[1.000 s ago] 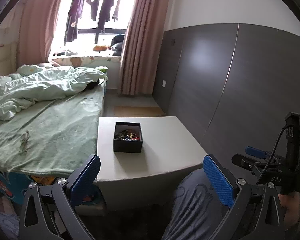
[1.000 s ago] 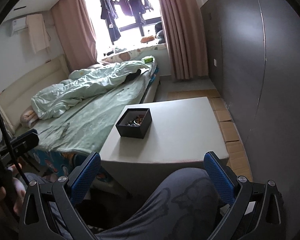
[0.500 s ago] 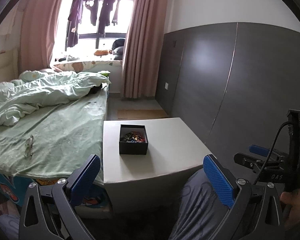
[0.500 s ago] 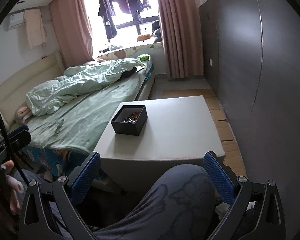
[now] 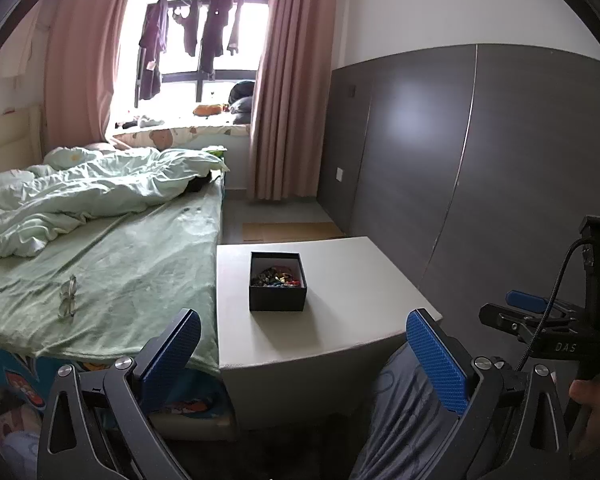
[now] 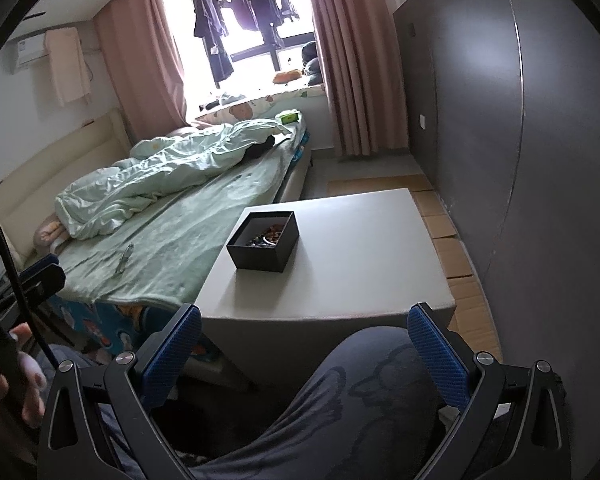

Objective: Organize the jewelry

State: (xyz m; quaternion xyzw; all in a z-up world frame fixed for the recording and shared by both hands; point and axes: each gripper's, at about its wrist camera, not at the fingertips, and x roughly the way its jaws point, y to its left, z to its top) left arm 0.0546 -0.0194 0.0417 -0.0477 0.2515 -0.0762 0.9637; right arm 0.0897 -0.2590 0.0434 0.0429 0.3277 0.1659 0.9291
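A small open black box (image 5: 277,286) holding a tangle of colourful jewelry (image 5: 277,276) stands on a low grey table (image 5: 340,320). The box also shows in the right wrist view (image 6: 263,241), with the jewelry (image 6: 269,236) inside. My left gripper (image 5: 303,354) is open and empty, held back from the table's near edge. My right gripper (image 6: 304,350) is open and empty, above my knee and short of the table (image 6: 360,272). The right gripper also shows at the right edge of the left wrist view (image 5: 540,320).
A bed with a green sheet (image 5: 112,264) touches the table's left side, with a pair of glasses (image 5: 67,300) lying on it. A dark panelled wall (image 5: 480,184) runs along the right. Flattened cardboard (image 6: 456,248) lies on the floor by the wall.
Both views have tilted up and shifted a little; the box and table sit lower and more central in the left wrist view. Both grippers stay open and empty.
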